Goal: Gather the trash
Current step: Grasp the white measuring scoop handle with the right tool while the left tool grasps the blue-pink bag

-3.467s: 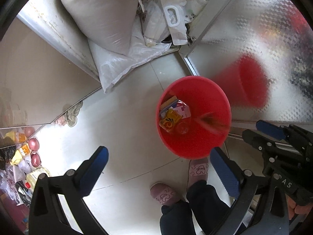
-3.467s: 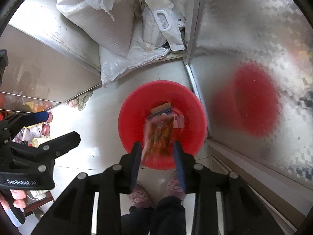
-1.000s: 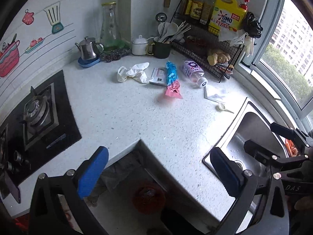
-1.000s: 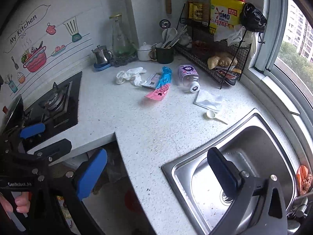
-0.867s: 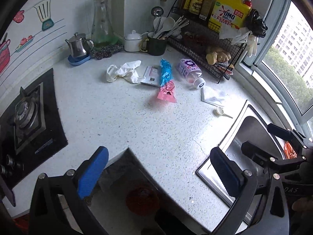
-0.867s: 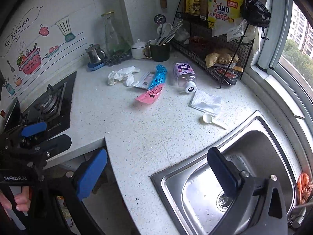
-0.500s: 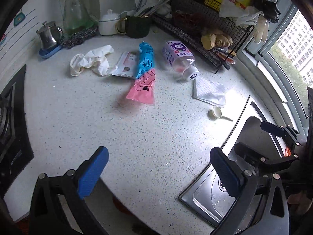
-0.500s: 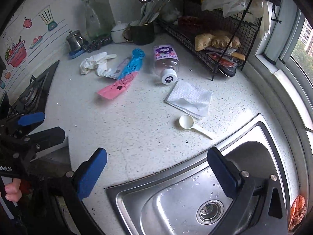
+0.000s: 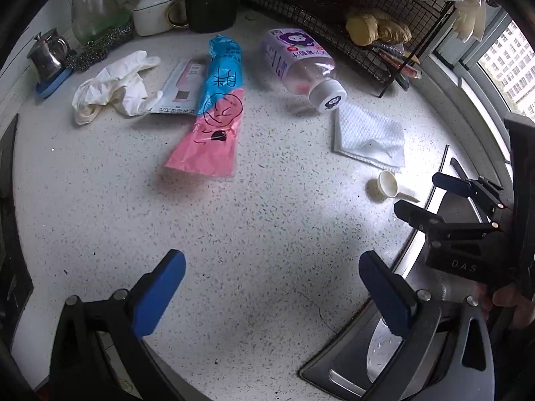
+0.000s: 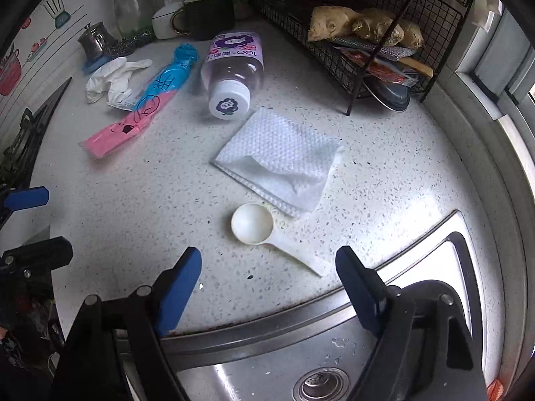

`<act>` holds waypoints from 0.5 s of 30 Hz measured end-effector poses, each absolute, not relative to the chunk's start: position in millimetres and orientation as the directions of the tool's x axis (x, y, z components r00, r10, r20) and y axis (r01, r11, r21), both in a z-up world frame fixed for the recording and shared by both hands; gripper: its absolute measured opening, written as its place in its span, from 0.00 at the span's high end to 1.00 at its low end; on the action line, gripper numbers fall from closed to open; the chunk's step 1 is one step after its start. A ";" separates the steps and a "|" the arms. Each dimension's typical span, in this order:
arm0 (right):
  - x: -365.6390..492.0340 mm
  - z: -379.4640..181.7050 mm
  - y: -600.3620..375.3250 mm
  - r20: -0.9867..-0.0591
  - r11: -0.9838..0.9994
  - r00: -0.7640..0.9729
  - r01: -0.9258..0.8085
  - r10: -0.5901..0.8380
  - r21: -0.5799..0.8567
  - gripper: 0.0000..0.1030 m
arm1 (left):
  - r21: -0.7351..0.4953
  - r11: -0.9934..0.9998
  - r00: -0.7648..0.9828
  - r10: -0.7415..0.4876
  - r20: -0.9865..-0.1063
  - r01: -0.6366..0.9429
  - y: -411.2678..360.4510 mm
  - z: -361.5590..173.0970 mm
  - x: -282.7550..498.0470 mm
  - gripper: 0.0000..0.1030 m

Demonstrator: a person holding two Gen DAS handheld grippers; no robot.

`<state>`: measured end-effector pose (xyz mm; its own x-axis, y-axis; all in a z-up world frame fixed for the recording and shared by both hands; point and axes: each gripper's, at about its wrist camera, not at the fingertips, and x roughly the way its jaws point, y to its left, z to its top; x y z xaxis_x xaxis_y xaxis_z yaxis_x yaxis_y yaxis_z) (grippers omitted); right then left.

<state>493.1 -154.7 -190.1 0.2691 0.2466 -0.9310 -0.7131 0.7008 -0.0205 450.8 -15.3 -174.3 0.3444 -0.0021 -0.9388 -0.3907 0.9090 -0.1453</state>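
Note:
Trash lies on the speckled white counter (image 9: pixel 267 227): a pink and blue wrapper (image 9: pixel 214 113), crumpled white gloves (image 9: pixel 110 87), a flat packet (image 9: pixel 180 90), a toppled purple-labelled bottle (image 9: pixel 297 63), a folded paper towel (image 10: pixel 281 157) and a white plastic scoop (image 10: pixel 264 230). My right gripper (image 10: pixel 269 284) hovers just short of the scoop's handle; its jaws are closing with nothing between the pads. My left gripper (image 9: pixel 272 290) stands open over bare counter, well short of the wrapper. The right gripper (image 9: pixel 434 197) also shows at the right edge of the left wrist view.
A steel sink (image 10: pixel 301 361) lies directly below the right gripper. A black wire rack (image 10: pixel 367 33) holding ginger stands at the back right. A dark mug (image 9: pixel 210 10), a white pot, a glass carafe and a small metal jug line the back wall. A hob is at the left.
Both grippers came from over the red floor bin to the counter, then sank closer to it. The right jaws have narrowed somewhat; the scoop now sits just ahead of them.

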 end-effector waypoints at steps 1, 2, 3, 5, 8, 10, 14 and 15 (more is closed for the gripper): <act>496.3 -191.6 -155.5 -0.931 0.698 0.269 -0.716 0.247 -0.022 0.21 | -0.142 0.910 0.340 -0.002 -0.941 -0.390 -15.0 -176.2 453.2 0.00; 499.8 -194.5 -155.9 -0.934 0.691 0.263 -0.723 0.244 -0.023 0.22 | -0.141 0.910 0.337 -0.002 -0.941 -0.389 -14.9 -177.9 455.5 0.00; 501.9 -196.6 -156.3 -0.935 0.682 0.261 -0.731 0.240 -0.029 0.24 | -0.141 0.911 0.334 -0.003 -0.943 -0.388 -14.7 -179.5 457.1 0.00; 505.2 -201.6 -156.6 -0.938 0.660 0.259 -0.750 0.232 -0.044 0.30 | -0.144 0.908 0.327 -0.008 -0.945 -0.392 -13.7 -183.1 459.9 0.00; 508.3 -204.0 -157.4 -0.943 0.632 0.238 -0.774 0.232 -0.040 0.36 | -0.145 0.906 0.315 -0.014 -0.949 -0.399 -12.5 -187.4 463.2 0.00; 510.0 -203.3 -160.1 -0.945 0.622 0.232 -0.782 0.230 -0.040 0.39 | -0.146 0.905 0.311 -0.016 -0.950 -0.400 -12.6 -188.1 464.5 0.00; 511.3 -208.7 -166.5 -0.952 0.588 0.201 -0.809 0.231 -0.028 0.49 | -0.137 0.910 0.310 -0.010 -0.951 -0.391 -14.5 -187.8 467.2 0.00; 511.2 -209.1 -168.5 -0.951 0.584 0.197 -0.812 0.239 -0.021 0.50 | -0.134 0.910 0.307 -0.008 -0.952 -0.393 -14.2 -188.2 467.4 0.00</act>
